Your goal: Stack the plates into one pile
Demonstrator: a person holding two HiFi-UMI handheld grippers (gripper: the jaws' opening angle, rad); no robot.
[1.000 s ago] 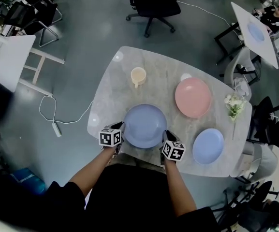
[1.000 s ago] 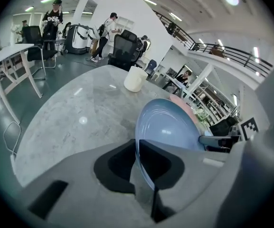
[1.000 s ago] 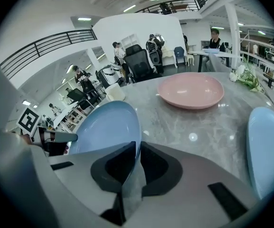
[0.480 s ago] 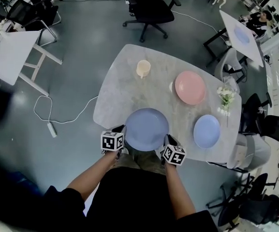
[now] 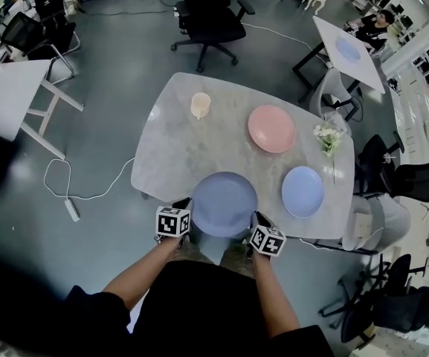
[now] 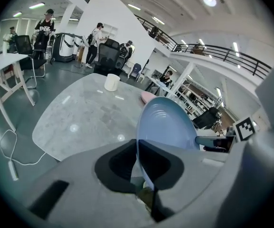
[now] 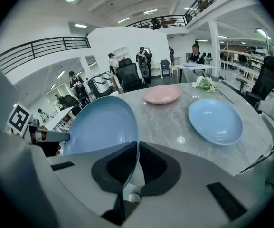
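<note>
Up it comes: the large pale-blue round ceramic plate (image 5: 224, 204) has lifted clear of the grey marble table (image 5: 192, 155) since a second ago, and now hangs low centre in the head view. Its rim sits edge-on between the black pads (image 6: 120, 163). The left gripper (image 5: 187, 205) and right gripper (image 5: 256, 218) are pinched narrow on opposite edges of it.

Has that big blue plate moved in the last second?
Yes. The large blue plate has come away from the cup, toward the near edge of the table.
</note>
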